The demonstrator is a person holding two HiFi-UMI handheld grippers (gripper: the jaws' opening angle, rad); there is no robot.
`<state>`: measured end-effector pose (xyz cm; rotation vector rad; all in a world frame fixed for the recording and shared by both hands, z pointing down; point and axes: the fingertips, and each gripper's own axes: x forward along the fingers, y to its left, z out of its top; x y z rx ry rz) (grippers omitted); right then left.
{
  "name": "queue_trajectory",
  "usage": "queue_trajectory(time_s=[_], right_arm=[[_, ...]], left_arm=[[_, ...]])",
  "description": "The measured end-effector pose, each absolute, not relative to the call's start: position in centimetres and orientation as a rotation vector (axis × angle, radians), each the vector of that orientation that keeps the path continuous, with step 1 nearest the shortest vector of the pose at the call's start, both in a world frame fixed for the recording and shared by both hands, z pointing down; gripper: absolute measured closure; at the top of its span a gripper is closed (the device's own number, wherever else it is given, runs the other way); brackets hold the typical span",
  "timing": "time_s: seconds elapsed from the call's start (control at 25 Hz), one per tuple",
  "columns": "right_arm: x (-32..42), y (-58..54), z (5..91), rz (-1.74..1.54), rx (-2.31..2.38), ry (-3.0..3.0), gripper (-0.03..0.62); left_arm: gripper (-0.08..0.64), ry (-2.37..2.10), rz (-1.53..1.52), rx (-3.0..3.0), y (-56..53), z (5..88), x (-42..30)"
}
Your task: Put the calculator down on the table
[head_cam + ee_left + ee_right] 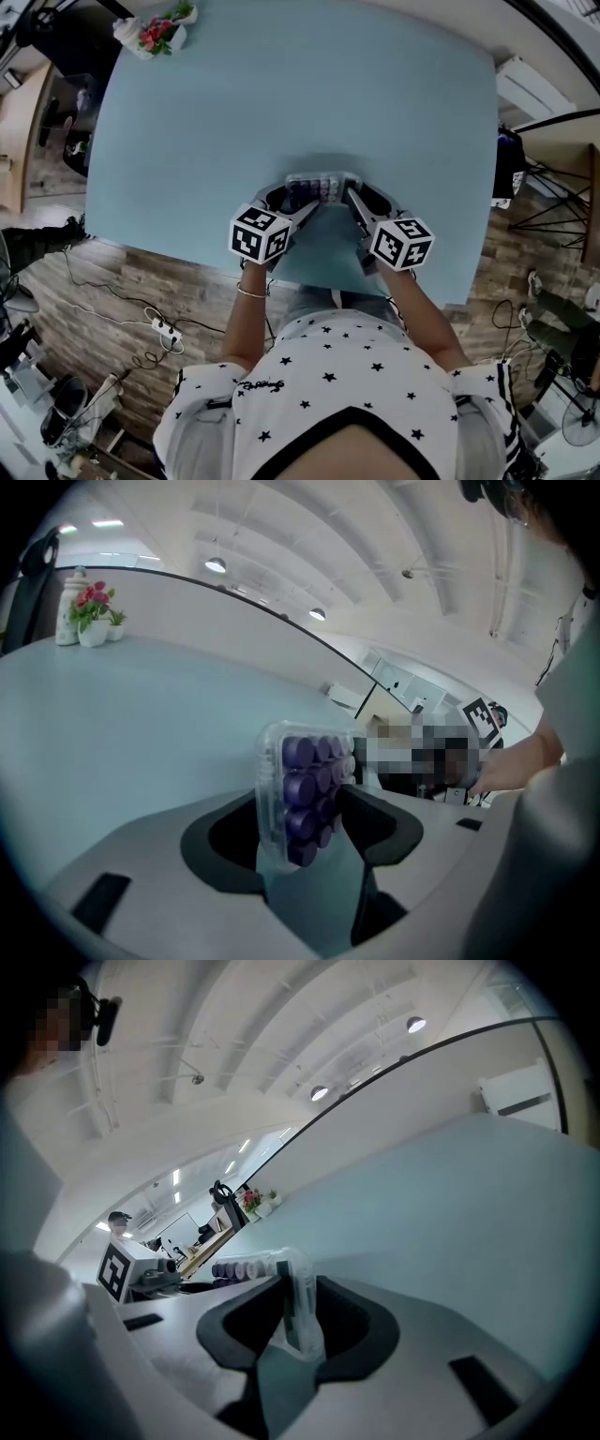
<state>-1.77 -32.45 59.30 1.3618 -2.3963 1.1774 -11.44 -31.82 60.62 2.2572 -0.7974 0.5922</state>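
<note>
The calculator (317, 186), a clear case with rows of round purple keys, hangs just above the near part of the pale blue table (281, 84), carried by both grippers. My left gripper (286, 195) is shut on its left end and my right gripper (354, 195) is shut on its right end. In the left gripper view the calculator (305, 780) stands on edge between the jaws of the left gripper (305, 813), keys facing the right jaw. In the right gripper view the calculator's (298, 1293) thin clear edge sits between the dark pads of the right gripper (305, 1314).
A small pot of pink flowers (159, 33) stands at the table's far left corner, far from the grippers. The table's front edge (309, 277) runs just under my hands. A power strip and cables (164, 328) lie on the wooden floor at the left.
</note>
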Motion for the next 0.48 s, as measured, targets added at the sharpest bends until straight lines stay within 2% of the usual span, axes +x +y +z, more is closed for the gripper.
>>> queue_trajectory(time_s=[0.48], right_arm=[[-1.19,-33.40,59.54,1.117,1.366,-2.383,0.497]], left_arm=[[0.279,-0.861,0.590,2.254,-32.47,60.73,-10.96]])
